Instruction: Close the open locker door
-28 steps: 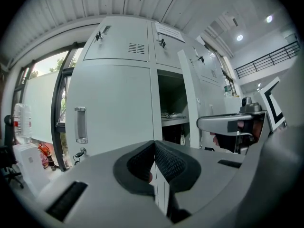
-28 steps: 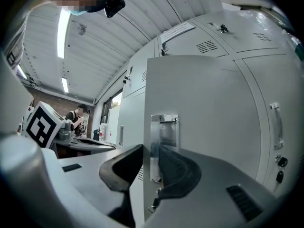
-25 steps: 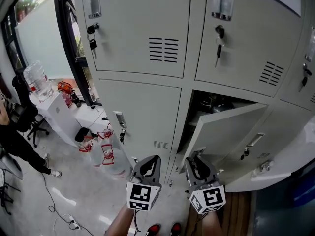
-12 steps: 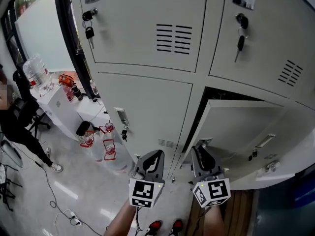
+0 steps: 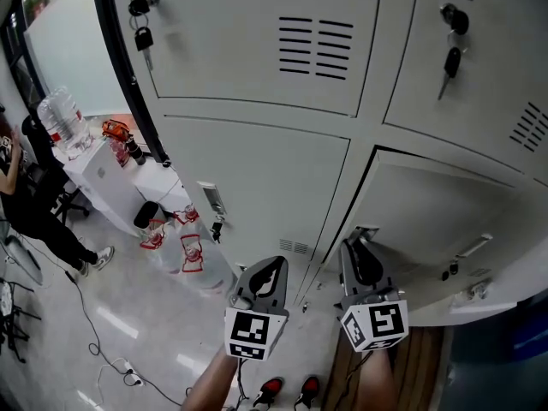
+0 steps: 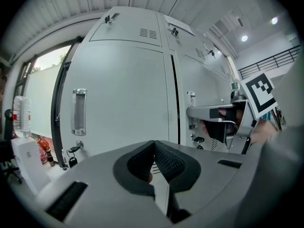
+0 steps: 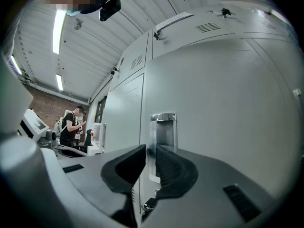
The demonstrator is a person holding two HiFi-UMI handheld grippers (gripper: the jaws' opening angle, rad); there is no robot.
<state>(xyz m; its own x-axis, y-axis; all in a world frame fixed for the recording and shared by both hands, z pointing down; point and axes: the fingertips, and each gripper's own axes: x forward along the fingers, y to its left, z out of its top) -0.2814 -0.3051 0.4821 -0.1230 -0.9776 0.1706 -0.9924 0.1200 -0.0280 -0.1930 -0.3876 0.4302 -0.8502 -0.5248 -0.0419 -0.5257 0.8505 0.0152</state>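
Note:
The grey locker bank fills the head view. The lower right locker door (image 5: 445,217) stands almost flush, with only a thin dark gap (image 5: 363,197) along its left edge. My right gripper (image 5: 359,241) is at that door's lower left corner; its jaws are closing, a narrow slit still shows between them, and nothing is in it. In the right gripper view the right gripper (image 7: 151,152) faces the door's recessed handle (image 7: 163,139). My left gripper (image 5: 274,268) hangs shut and empty in front of the neighbouring closed door (image 5: 257,187); the left gripper (image 6: 153,146) shows its pads meeting.
Keys hang from the upper locks (image 5: 451,58). At the left stand a white table (image 5: 107,178) with a large water bottle (image 5: 62,127), more bottles (image 5: 190,259) on the floor, cables (image 5: 94,341), and a person in black (image 5: 34,217). My shoes (image 5: 282,392) show below.
The lower right door has swung from clearly ajar to almost shut. My right gripper followed it toward the lockers, and the dark locker interior has dropped from sight.

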